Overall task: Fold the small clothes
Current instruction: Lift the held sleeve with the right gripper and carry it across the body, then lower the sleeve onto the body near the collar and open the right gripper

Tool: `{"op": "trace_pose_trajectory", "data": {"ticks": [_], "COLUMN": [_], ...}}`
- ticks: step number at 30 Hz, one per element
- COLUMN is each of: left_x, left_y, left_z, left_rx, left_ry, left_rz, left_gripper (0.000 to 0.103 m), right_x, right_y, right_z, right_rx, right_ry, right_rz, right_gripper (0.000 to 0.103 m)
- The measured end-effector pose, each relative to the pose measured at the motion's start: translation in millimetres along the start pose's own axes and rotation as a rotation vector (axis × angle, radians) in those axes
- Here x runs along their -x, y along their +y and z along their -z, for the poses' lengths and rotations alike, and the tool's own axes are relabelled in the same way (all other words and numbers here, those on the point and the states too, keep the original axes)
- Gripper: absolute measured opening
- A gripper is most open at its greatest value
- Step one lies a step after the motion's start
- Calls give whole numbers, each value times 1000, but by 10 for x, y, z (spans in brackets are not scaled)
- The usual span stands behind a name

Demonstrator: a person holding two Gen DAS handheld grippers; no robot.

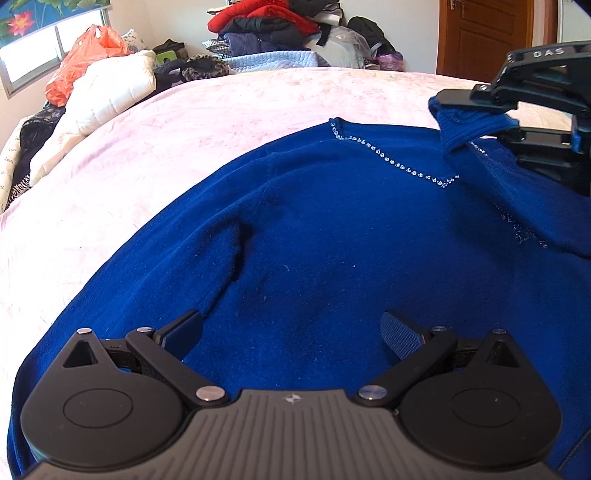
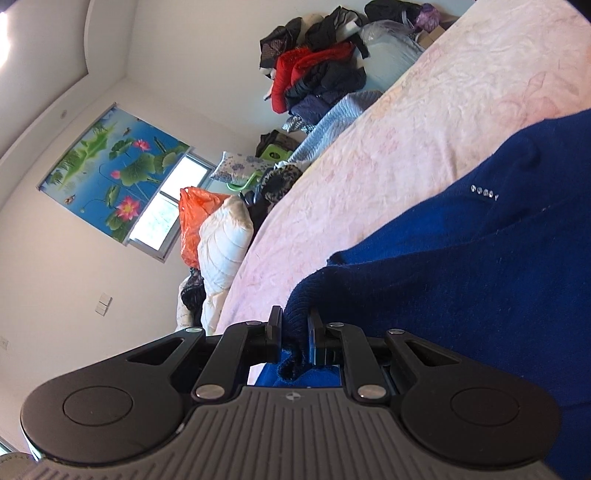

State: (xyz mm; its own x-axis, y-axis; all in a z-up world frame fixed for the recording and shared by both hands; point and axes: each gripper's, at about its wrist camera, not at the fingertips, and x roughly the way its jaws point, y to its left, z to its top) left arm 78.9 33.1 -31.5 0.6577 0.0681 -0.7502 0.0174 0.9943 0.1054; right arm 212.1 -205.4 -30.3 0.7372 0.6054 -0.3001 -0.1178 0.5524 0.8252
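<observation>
A royal-blue sweater (image 1: 332,240) with a rhinestone V-neckline (image 1: 391,157) lies spread on the pink bedspread (image 1: 184,122). My left gripper (image 1: 291,326) is open and empty, hovering low over the sweater's lower body. My right gripper (image 2: 295,325) is shut on the ribbed cuff of the sweater's sleeve (image 2: 295,310) and holds it lifted over the garment; in the left wrist view it shows at upper right (image 1: 469,110), near the neckline. The sweater also shows in the right wrist view (image 2: 461,277).
A white quilted pillow (image 1: 107,92) and an orange plastic bag (image 1: 85,59) lie at the bed's left edge. A heap of clothes (image 1: 269,29) is piled beyond the far edge. A wooden door (image 1: 484,37) stands at back right.
</observation>
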Motion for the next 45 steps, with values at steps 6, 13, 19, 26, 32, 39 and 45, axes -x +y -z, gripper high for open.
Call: {"op": "trace_pose_trajectory", "data": {"ticks": [6,13,19,26,32,39,45], "left_x": [-22,-39,-60,-87,-76,-48,60], "left_y": [9,29,62,89,77,190,270], "left_z": [-1,-3,1,-4,-9,-17,0], "left_rx": [4,0,8,16,19,56,61], "left_ry": [7,9,16,21,23,24,4], "left_rz": [3,4,-5,-15,-17,-27,-44], "left_gripper": [103,103,103,103,103,103,103], "right_x": [-137,-411,-671,-885,-978,-881,-862], "right_y": [47,210,251,144,130,286,208], "right_z": [47,122,237,307,351,398,435], "right_rx": [-8,20,29,34,26,80,43], "right_ry": [16,66,131,174,220,231,235], "right_rz": [0,-10,-20,39,16,-15,18], "right_gripper": [17,17,17,20,52,55,57]}}
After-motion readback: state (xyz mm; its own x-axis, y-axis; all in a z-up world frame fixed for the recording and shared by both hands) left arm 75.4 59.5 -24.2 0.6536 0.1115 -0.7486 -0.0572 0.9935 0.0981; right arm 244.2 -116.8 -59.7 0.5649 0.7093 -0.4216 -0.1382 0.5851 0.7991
